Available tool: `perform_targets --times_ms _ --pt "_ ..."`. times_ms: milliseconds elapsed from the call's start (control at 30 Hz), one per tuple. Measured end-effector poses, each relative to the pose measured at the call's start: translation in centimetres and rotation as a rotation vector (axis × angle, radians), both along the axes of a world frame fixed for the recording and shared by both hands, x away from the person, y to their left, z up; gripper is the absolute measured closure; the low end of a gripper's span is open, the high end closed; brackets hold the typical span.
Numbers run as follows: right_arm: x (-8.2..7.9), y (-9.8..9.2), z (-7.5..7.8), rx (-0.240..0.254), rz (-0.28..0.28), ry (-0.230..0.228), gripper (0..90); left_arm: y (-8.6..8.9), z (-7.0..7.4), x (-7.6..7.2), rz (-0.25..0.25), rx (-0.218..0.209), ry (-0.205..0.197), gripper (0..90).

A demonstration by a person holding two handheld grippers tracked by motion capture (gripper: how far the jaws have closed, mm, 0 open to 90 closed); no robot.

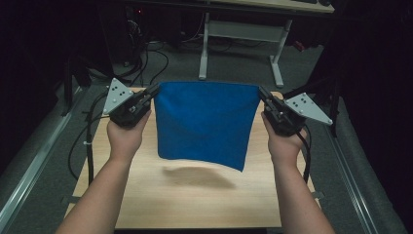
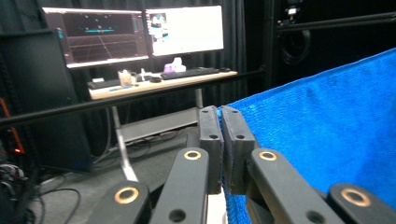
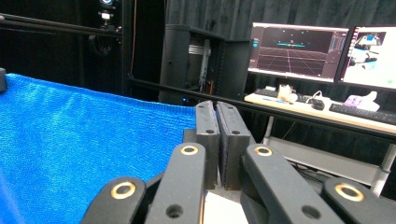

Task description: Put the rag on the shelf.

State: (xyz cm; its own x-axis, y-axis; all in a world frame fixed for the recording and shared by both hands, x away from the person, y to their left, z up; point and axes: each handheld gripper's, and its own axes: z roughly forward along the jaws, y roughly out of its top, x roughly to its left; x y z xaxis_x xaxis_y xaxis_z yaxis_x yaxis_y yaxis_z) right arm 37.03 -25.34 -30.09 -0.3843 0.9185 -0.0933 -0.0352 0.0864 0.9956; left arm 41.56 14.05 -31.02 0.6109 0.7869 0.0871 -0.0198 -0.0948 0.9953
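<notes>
A blue cloth [image 1: 207,122] hangs stretched in the air above the wooden surface [image 1: 195,200], its shadow falling on the boards below. The left gripper [image 1: 155,90] is clamped on the cloth's upper left corner and the right gripper [image 1: 262,92] on its upper right corner. The top edge runs taut between them while the lower edge hangs free, lower on the right.

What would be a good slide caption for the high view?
Two hand-held grippers, left and right, each shut on a top corner of a blue cloth, hold it stretched above a wooden table.
</notes>
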Motion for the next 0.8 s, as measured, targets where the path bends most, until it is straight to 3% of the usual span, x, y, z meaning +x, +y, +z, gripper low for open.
perform_targets --times_ms 167,433,633,800 --pt "2.1 0.1 0.3 0.000 -0.020 0.010 89.3 -0.2 0.5 2.0 0.032 0.023 -0.006 88.1" --pt "5.9 -0.1 0.6 0.009 -0.045 0.045 89.3 -0.6 0.5 5.6 0.076 0.076 0.023 88.1" --pt "8.1 0.4 0.5 -0.026 -0.056 0.065 89.3 -0.6 -0.1 7.4 0.116 0.061 0.039 87.9" --pt "9.8 0.4 0.4 -0.058 -0.076 0.087 89.3 -1.1 -0.2 8.8 0.127 0.106 0.057 87.9"
